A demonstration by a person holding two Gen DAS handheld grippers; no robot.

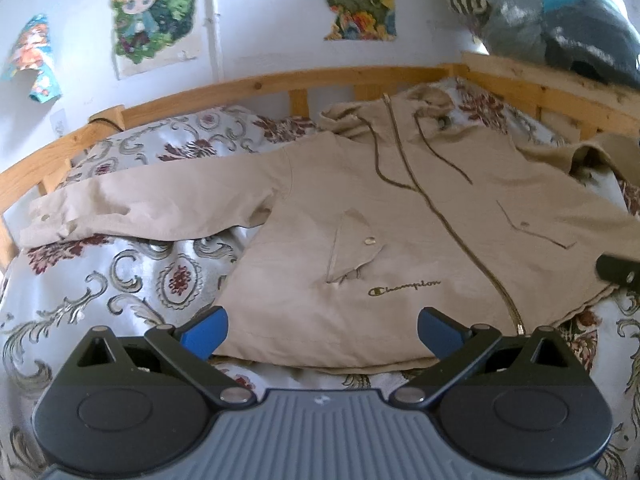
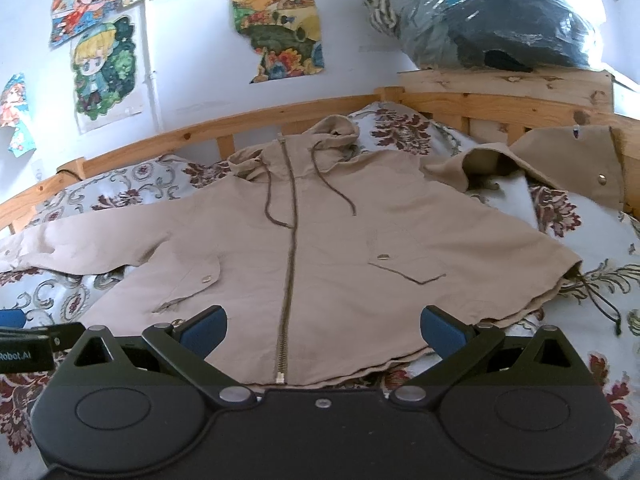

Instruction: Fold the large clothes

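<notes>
A beige hooded zip jacket (image 1: 400, 216) (image 2: 320, 248) lies face up and spread flat on the bed, hood toward the wall, hem toward me. Its left sleeve (image 1: 140, 204) stretches out to the left; its right sleeve (image 2: 560, 156) is bunched up against the wooden rail. My left gripper (image 1: 322, 332) hovers open over the hem, left of the zip. My right gripper (image 2: 324, 334) hovers open over the hem at the zip's lower end. Neither holds anything. Part of the right gripper (image 1: 618, 270) shows at the left wrist view's right edge.
The bed has a floral bedspread (image 1: 132, 280) and a wooden rail (image 1: 240, 84) along the wall and right side. A clear bag of clothes (image 2: 492, 16) sits on the rail's corner. Cartoon posters (image 2: 104, 68) hang on the white wall.
</notes>
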